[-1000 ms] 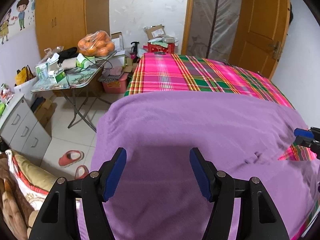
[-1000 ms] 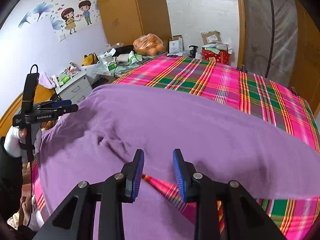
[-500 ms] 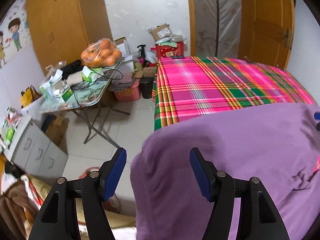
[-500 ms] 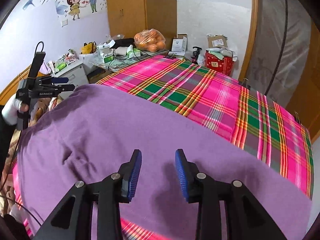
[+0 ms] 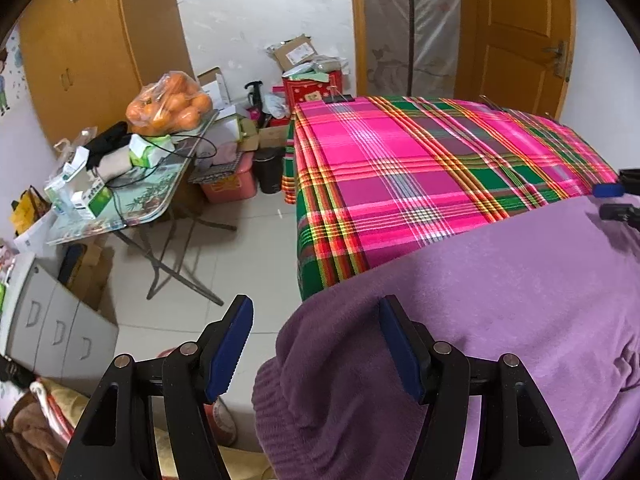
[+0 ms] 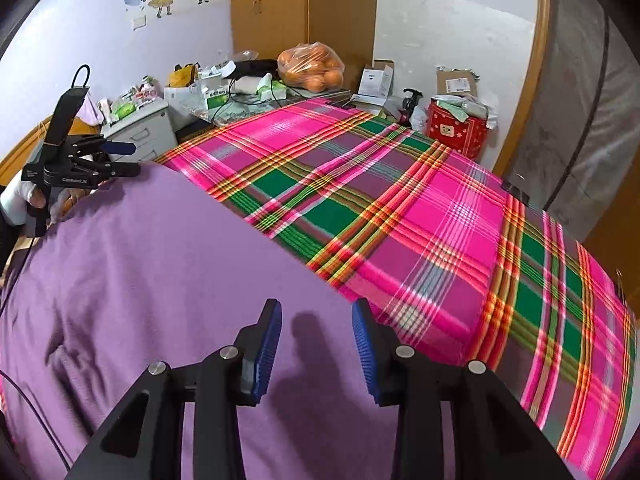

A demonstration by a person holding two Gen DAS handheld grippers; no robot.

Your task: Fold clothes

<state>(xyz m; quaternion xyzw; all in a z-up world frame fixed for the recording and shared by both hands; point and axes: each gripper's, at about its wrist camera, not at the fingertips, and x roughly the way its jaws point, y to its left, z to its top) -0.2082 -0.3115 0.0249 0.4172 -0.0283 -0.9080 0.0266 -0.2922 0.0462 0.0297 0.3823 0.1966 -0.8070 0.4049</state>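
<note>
Purple garment [image 6: 152, 280] (no readable label) covers plaid sheet [image 6: 440, 232].

One purple garment [image 6: 168, 288], one plaid sheet [image 6: 420, 216], two grippers (four blue fingers [image 6: 269, 344]).

The far half of the plaid bed [image 6: 440, 216] lies bare; a crowded side table [image 5: 132, 200] stands beside it.

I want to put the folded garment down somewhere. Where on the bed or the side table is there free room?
The plaid sheet is bare from the purple garment's edge to the far end of the bed by the red box. The folding table is crowded with a bag of oranges, boxes and cables.
</note>
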